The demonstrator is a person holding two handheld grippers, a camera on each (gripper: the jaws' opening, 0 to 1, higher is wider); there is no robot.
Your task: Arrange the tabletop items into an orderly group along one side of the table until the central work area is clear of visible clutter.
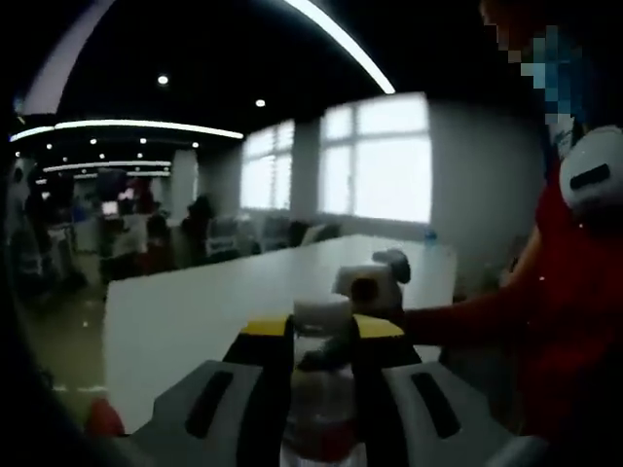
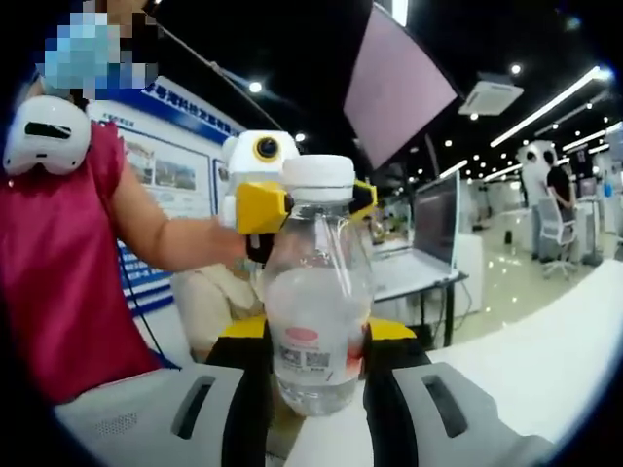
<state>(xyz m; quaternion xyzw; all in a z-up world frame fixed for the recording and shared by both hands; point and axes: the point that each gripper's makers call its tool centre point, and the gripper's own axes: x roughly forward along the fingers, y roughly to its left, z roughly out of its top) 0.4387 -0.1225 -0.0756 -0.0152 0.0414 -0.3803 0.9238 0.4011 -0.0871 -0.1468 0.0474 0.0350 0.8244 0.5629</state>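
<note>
You have the water bottle (image 2: 317, 292) lifted above the table (image 2: 545, 360), and both grippers appear to be on it. In the right gripper view your right gripper (image 2: 316, 365) has its jaws closed narrow around the bottle's lower body, label facing you, while the left gripper (image 2: 292, 206) reaches in and meets the bottle just under the white cap (image 2: 317, 177). In the left gripper view that left gripper (image 1: 322, 365) likewise has its jaws narrow on a bottle (image 1: 321, 399).

Keep the bottle upright and don't twist the two grips against each other. Let one gripper carry it, release the other cleanly, then set it down at the table's edge, not its middle.
</note>
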